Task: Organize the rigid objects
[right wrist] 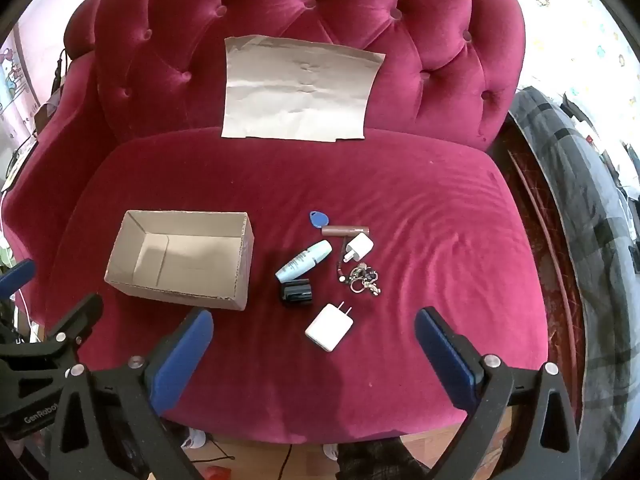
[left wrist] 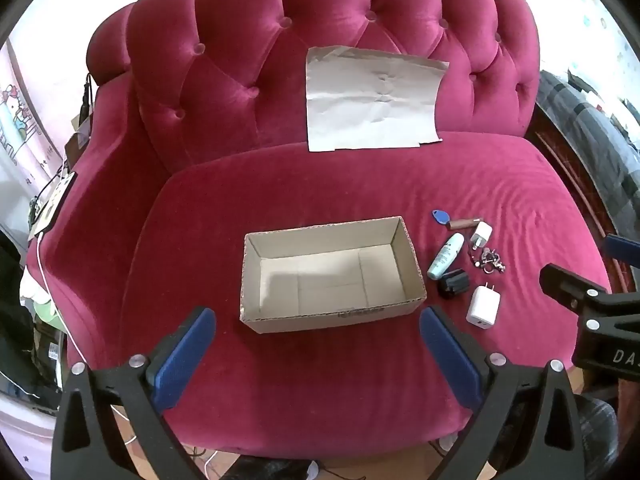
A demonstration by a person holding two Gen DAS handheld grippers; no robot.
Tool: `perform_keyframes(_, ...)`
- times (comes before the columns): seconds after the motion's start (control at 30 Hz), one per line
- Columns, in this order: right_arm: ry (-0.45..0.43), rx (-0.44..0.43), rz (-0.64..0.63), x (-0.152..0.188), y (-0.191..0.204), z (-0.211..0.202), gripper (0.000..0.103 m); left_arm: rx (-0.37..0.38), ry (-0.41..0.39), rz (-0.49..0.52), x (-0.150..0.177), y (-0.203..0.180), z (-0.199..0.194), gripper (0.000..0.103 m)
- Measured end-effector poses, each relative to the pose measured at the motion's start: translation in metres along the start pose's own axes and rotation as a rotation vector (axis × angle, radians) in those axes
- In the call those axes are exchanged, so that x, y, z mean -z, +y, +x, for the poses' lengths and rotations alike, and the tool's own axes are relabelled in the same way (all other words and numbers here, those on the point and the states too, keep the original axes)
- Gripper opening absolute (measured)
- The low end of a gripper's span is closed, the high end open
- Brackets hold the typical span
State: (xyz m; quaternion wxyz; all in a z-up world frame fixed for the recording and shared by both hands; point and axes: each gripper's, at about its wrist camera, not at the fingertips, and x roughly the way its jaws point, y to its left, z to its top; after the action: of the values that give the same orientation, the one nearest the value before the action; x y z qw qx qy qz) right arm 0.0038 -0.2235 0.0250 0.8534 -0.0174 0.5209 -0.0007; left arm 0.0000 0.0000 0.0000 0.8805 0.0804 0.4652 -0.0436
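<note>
open cardboard box and a cluster of small items on the seat cushion

the cardboard box [right wrist: 180, 258] sits upright with nothing inside. just beside it on its right lie a pale blue tube [right wrist: 304, 261], tilted, touching a black block [right wrist: 297, 293] at its lower end. a large white charger [right wrist: 330, 327] lies nearest the front, prongs up. farther back are a small white plug [right wrist: 359, 249], a brown stick [right wrist: 345, 231], a blue key fob [right wrist: 318, 219] and a tangled keyring [right wrist: 364, 279].
</note>
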Motion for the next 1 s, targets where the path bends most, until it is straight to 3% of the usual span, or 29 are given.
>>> perform_keyframes(1.0,0.001,0.011,0.006,-0.0012,-0.0004,-0.0031,0.103,0.013,0.005,-0.006,-0.0044,-0.0007,-0.0032,0.103)
